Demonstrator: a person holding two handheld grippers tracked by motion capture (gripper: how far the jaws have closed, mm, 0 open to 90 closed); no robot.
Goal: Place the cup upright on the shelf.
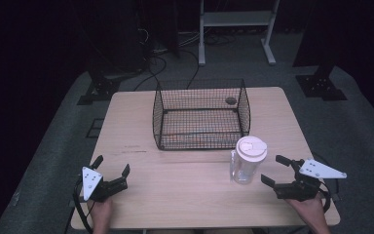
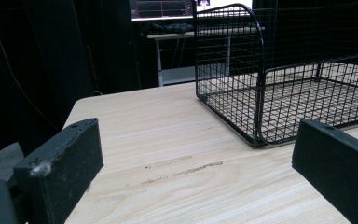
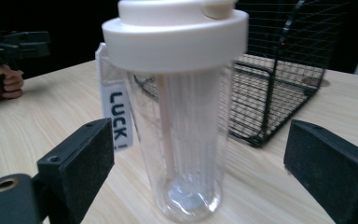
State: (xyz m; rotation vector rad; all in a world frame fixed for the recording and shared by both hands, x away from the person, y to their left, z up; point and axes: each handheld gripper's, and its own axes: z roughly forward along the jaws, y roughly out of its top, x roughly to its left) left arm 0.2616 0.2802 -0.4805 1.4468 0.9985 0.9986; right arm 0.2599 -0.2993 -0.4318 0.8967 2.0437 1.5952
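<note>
A clear plastic bottle (image 1: 247, 163) with a white lid stands upright on the wooden table (image 1: 175, 190), just in front of the black wire basket (image 1: 158, 117). In the right gripper view the bottle (image 3: 186, 116) is close ahead and carries a white tag that reads LUCK. My right gripper (image 1: 271, 169) is open just to the right of it, and its jaws (image 3: 200, 140) stand apart on either side without touching it. My left gripper (image 1: 112, 165) rests open near the table's front left with nothing between its jaws (image 2: 198, 140).
The wire basket (image 2: 261, 93) has nothing in it and sits mid-table toward the far edge. Bare tabletop (image 2: 168, 140) lies between the left gripper and the basket. Beyond the table are dark stands, cables and a white frame (image 1: 236, 29).
</note>
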